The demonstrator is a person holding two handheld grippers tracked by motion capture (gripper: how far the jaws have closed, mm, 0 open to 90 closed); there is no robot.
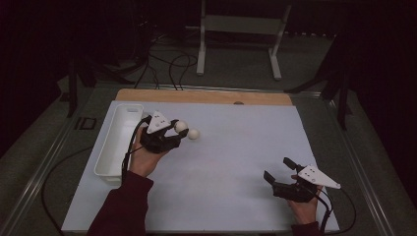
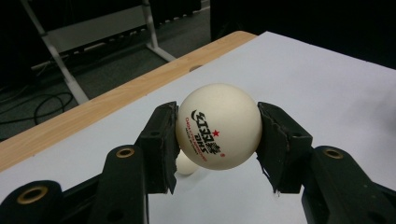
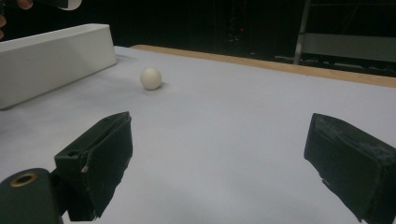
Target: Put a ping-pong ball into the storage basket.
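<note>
Centrally in the left gripper view, a white table-tennis ball [image 2: 217,126] sits clamped between the two black pads of the left gripper [image 2: 217,142], printed logo facing the camera. In the high view this gripper [image 1: 178,129] appears left of centre, just right of the white tray [image 1: 109,147]. A second ball [image 1: 193,133] rests on the pale mat [image 1: 236,162], just right of the held one. At lower right, the right gripper [image 1: 278,168] stands wide open and empty. Judged from its look, the ball is very light, smooth and thin-shelled; it likely rolls easily and dents under force, so a gentle hold across its widest girth suits it.
</note>
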